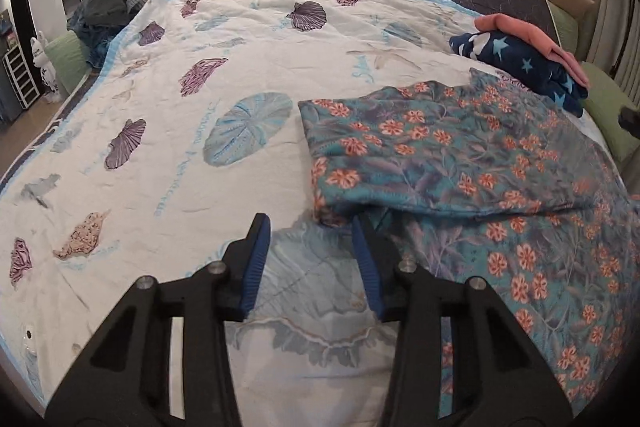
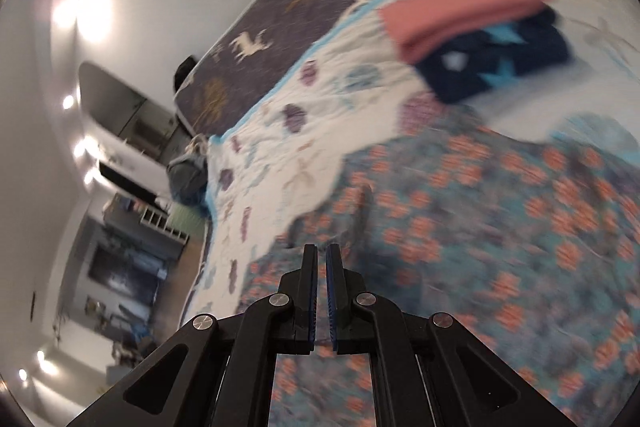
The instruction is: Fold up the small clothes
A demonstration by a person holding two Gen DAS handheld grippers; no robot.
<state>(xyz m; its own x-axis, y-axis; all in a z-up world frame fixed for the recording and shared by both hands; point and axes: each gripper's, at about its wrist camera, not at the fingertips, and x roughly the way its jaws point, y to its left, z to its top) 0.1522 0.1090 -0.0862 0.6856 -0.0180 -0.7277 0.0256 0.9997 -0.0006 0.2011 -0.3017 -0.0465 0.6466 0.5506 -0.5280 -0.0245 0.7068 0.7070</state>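
Meanwhile left gripper (image 1: 312,227) jaws spread beside floral garment (image 1: 460,155); right gripper (image 2: 321,254) jaws nearly together, empty.

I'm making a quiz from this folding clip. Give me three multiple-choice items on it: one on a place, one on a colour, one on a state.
1. Where does the pink cloth lie?
A. on the star cloth
B. under the floral cloth
C. on the floor

2. What colour are the left gripper's pads?
A. red
B. blue
C. white

3. How do the grippers stand?
A. both wide open
B. left open, right gripper nearly shut on nothing
C. left shut on cloth

Answers: 1 A, the pink folds rest on top of the navy star fabric. 2 B, blue strips line both fingers. 3 B, the quilt shows through the left's wide gap; only a slit remains on the right.
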